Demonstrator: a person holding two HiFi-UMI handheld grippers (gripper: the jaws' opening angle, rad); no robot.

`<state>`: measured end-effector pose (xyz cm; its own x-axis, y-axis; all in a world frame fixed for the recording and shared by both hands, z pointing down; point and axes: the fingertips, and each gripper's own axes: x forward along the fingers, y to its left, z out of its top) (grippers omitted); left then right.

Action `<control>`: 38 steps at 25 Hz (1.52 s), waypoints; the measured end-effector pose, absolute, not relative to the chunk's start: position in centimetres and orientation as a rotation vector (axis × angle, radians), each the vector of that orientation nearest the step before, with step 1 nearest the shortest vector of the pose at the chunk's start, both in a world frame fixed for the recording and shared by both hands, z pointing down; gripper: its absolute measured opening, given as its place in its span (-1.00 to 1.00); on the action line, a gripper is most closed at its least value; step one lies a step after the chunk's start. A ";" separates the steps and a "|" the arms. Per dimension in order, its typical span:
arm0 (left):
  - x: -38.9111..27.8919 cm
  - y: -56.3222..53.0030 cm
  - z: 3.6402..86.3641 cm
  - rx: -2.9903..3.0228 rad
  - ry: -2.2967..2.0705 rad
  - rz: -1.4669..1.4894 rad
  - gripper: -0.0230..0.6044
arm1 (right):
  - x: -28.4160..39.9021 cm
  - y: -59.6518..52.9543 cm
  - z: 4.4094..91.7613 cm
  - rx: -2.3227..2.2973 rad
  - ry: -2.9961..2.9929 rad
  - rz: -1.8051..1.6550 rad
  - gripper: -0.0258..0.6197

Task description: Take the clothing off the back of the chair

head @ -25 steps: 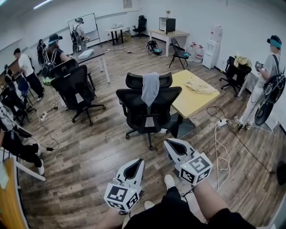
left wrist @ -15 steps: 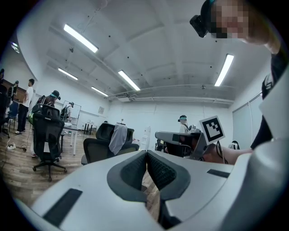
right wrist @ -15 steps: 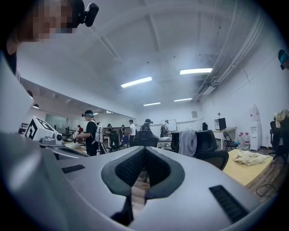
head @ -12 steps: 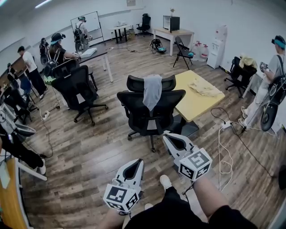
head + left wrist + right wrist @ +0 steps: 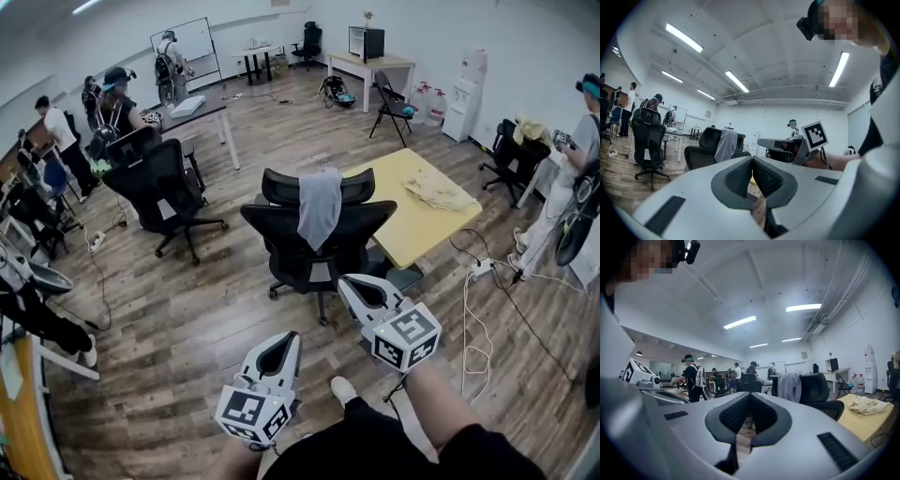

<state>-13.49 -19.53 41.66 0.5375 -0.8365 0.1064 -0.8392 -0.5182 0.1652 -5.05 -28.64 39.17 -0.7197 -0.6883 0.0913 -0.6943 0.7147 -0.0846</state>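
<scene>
Room: big open lab, wood-plank floor (image 5: 187,319), white walls, strip lights overhead. A yellow table (image 5: 412,234) sits mid-room with a crumpled pale cloth (image 5: 441,192) on it. The black office chair (image 5: 319,246) stands upright just beside the table's left edge as you see it in head view. A second black chair (image 5: 169,178) is off to your left near a grey desk (image 5: 202,112). There's a whiteboard (image 5: 183,42) by the far wall, and several people in headsets are around the edges. White cables (image 5: 473,323) loop on the floor to your right. Your left gripper (image 5: 286,339) has its jaws fully closed, pads meeting at the tip, nothing between them. Your right gripper (image 5: 354,284) is the same: jaws together, empty. You're holding both out in front of you, roughly level, aimed toward the chair; neither touches the chair or the garment. The grey clothing (image 5: 320,206) is draped over the top of the chair at the headrest and hangs down the middle of the backrest on the side facing you. Its long axis runs vertical: the top end is folded over the headrest and the bottom hem hangs loose around mid-backrest. In the left gripper view the garment shows just left of the jaw tips; in the right gripper view it shows just right of them.
</scene>
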 end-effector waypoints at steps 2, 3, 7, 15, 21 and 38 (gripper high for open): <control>-13.4 -21.1 41.7 2.572 -1.426 0.020 -0.87 | -4.9 -30.5 39.2 1.157 -2.860 0.178 -0.87; -13.3 -21.9 41.8 2.570 -1.427 0.021 -0.87 | -4.8 -31.4 39.3 1.160 -2.860 0.181 -0.87; -12.7 -25.0 42.1 2.557 -1.428 0.032 -0.87 | -4.4 -34.9 39.8 1.156 -2.860 0.211 -0.80; -11.5 -30.0 42.6 2.546 -1.432 0.046 -0.87 | -3.2 -41.6 41.2 1.206 -2.831 0.257 -0.40; -11.4 -32.7 42.8 2.538 -1.444 0.049 -0.87 | -3.5 -46.3 42.5 1.250 -2.789 0.292 -0.17; -13.2 -36.5 43.9 2.479 -1.497 0.055 -0.87 | -6.1 -53.7 45.5 1.339 -2.686 0.323 0.24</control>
